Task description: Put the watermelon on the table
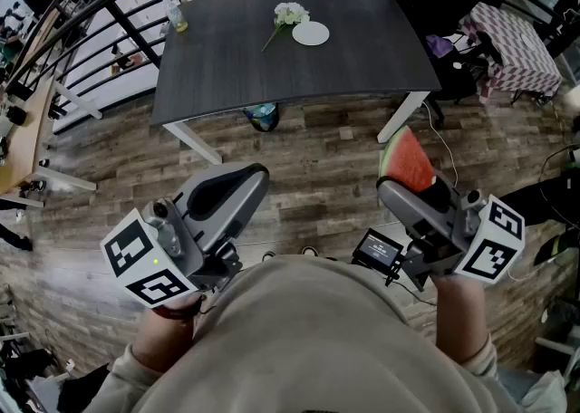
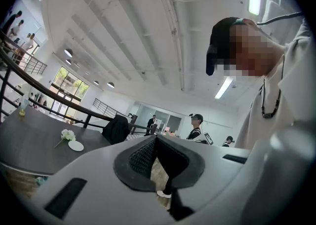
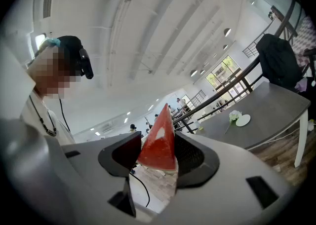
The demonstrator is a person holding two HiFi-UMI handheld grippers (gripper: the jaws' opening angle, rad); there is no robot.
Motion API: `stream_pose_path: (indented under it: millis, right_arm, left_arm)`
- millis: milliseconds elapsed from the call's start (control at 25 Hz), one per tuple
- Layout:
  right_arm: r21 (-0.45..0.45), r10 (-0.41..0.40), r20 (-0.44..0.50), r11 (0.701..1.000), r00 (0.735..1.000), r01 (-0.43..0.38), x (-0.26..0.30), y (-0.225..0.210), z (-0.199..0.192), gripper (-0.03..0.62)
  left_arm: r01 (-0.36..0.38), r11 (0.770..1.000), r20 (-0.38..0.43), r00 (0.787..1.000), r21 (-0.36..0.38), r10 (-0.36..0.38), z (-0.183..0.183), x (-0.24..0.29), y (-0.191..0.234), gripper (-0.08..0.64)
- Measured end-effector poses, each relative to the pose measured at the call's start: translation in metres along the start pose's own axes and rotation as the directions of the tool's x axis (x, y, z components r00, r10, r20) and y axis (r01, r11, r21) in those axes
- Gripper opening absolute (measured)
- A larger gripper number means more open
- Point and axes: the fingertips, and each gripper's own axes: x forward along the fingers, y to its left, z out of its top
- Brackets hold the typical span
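The right gripper [image 1: 410, 192] pinches the watermelon slice [image 3: 159, 142] level over the floor, probably for carrying to the far dark table [image 1: 272, 76]. The left gripper [image 2: 154, 142] is pressed together, empty, near and left.

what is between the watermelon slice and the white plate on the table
In the head view, only a strip of wood floor and bare dark tabletop separate the watermelon slice from the white plate.

Grey left claw [image 1: 239, 181] and right claw [image 1: 401, 188], black pads [image 2: 142, 159]. Each bears a black-and-white marker cube [image 1: 145, 262]. Beige sweater [image 1: 308, 339].
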Motion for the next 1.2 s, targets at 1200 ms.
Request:
stream_pose_path:
  millis: [1200]
  right_arm:
    - [0.015,0.0,0.029,1.0,1.0,0.0,-0.033,-0.027,0.007,0.221]
  left_arm:
    - [-0.029,1.0,-0.054,0.998,0.005,0.029,-0.018,0.006,-0.001,0.005]
